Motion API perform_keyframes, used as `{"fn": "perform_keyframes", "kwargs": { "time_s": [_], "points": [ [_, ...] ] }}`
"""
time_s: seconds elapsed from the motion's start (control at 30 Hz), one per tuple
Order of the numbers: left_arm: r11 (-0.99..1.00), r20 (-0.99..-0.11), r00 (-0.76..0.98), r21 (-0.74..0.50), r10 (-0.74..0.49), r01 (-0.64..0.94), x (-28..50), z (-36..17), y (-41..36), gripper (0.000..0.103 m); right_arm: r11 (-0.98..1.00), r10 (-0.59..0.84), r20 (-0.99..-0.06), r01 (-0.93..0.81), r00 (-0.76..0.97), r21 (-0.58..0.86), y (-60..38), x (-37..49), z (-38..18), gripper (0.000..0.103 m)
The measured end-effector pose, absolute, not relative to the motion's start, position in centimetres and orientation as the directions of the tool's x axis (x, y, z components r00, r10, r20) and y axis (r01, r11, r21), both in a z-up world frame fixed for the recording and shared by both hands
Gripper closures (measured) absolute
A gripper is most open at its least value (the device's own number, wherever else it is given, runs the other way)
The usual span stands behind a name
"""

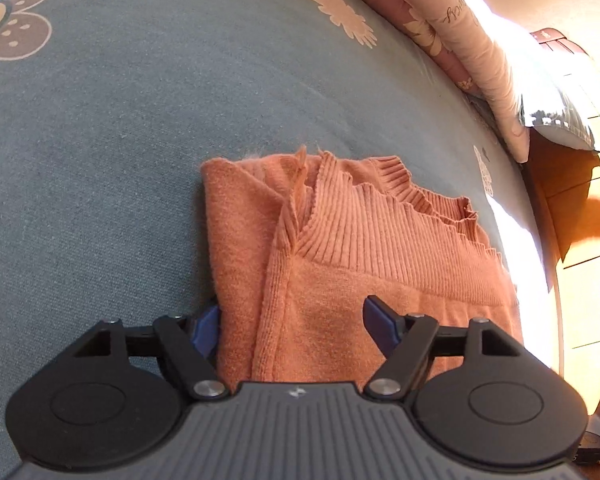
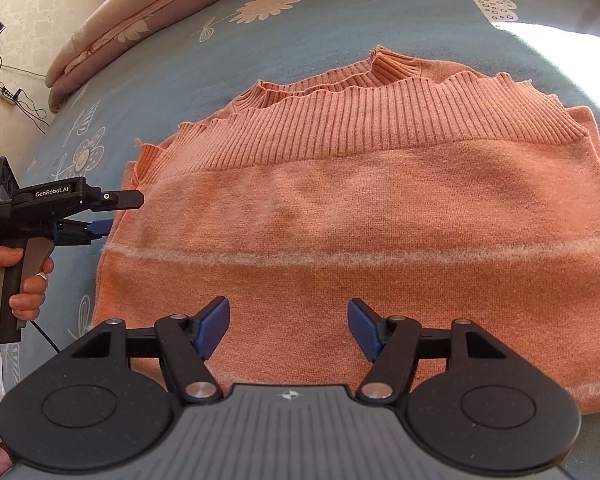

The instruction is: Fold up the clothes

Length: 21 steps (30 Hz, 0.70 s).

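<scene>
Orange knitwear fills the middle of both views: a folded sweater (image 2: 360, 216) lies flat on a blue bed sheet (image 2: 228, 52) printed with pale flowers. In the right wrist view its ribbed, wavy-edged hem (image 2: 380, 116) runs across the upper centre, and a thin pale stripe crosses the knit below the middle.

The right gripper (image 2: 288, 328) hovers at the lower centre with its blue pads apart, only sweater surface showing between them, nothing clamped.

The left gripper (image 2: 112, 210) reaches in from the left edge of that frame, held by a hand (image 2: 24, 280), its tips at the sweater's left side. In its own view the left gripper (image 1: 290, 326) also stands open: the left pad sits at the outer folded edge, the right pad over the knit, with the fabric edge between them but not pinched.

A pink quilt (image 1: 472, 40) is bunched along the upper right of the left wrist view.
</scene>
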<state>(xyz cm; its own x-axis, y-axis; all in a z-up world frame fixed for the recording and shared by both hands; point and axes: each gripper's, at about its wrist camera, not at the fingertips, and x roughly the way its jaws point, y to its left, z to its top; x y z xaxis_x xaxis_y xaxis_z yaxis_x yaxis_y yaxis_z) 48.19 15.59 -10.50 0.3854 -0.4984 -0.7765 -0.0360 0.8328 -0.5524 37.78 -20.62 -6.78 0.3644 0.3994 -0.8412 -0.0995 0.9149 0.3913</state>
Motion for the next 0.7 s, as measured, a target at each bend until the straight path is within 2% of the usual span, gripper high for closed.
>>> {"fn": "perform_keyframes", "kwargs": {
  "time_s": [0.2,0.4,0.53,0.7],
  "points": [
    [0.758,-0.705,0.405,-0.651,-0.583,-0.041,49.2,-11.7,16.5,0.027,0.919,0.39,-0.843,-0.091,0.37,0.384,-20.7,38.2,-6.9,0.033],
    [0.635,-0.635,0.311,-0.764,-0.707,-0.117,45.0,-13.5,17.6,0.026,0.915,0.396,-0.835,-0.096,0.381,0.391,-20.9,38.3,-6.8,0.033],
    [0.6,-0.609,0.344,-0.786,-0.714,-0.148,44.8,-14.2,17.8,0.027,0.908,0.406,-0.832,-0.064,0.377,0.414,-21.3,38.2,-7.3,0.033],
    [0.625,-0.601,0.378,-0.778,-0.704,-0.072,49.4,-13.7,16.5,0.026,0.914,0.397,-0.837,-0.078,0.376,0.398,-21.4,38.0,-7.4,0.033]
  ]
}}
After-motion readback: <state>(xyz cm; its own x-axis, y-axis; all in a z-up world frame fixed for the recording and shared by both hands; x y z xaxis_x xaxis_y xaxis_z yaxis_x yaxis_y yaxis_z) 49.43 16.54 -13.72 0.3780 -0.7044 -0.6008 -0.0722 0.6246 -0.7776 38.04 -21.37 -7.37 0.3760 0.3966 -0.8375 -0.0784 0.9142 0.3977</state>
